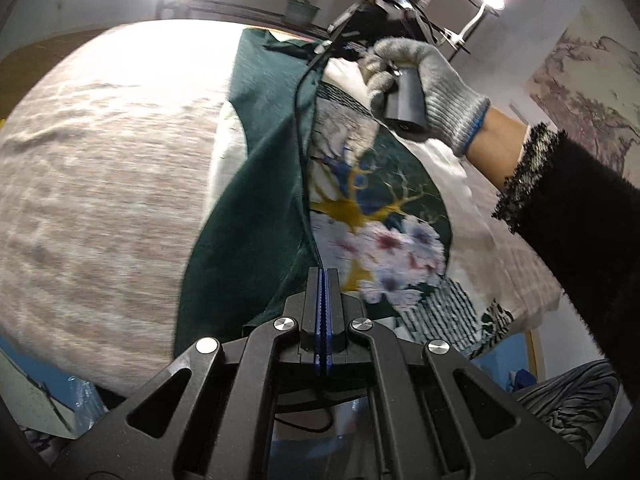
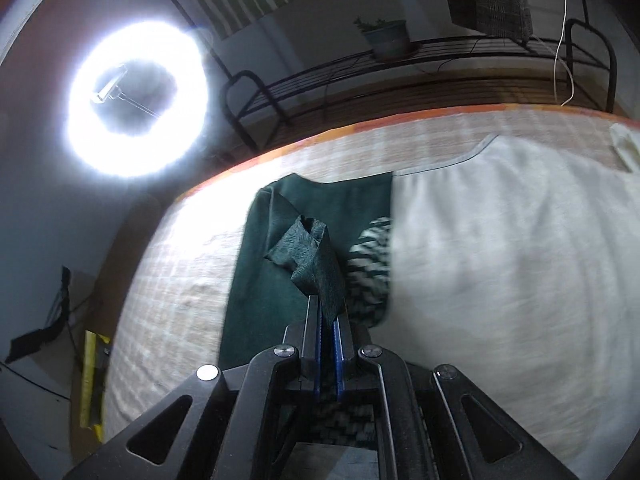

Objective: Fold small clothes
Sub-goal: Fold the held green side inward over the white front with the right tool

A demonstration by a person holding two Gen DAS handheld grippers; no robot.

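Note:
A dark green garment (image 1: 260, 184) with a printed panel of white flowers and a yellow tree (image 1: 384, 232) lies partly lifted over a beige woven table cover (image 1: 100, 168). My left gripper (image 1: 323, 276) is shut on the garment's near edge. My right gripper (image 2: 328, 312) is shut on a bunched green corner (image 2: 316, 256) at the garment's far end. In the left wrist view a grey-gloved hand (image 1: 424, 80) holds the right gripper's handle above the cloth. The green cloth (image 2: 320, 200) also lies flat beyond the right gripper.
A white cloth (image 2: 500, 264) lies to the right of the garment on the table. A ring light (image 2: 138, 100) glares at the left. A black wire shelf (image 2: 400, 64) with a potted plant (image 2: 386, 38) stands behind the table's far edge.

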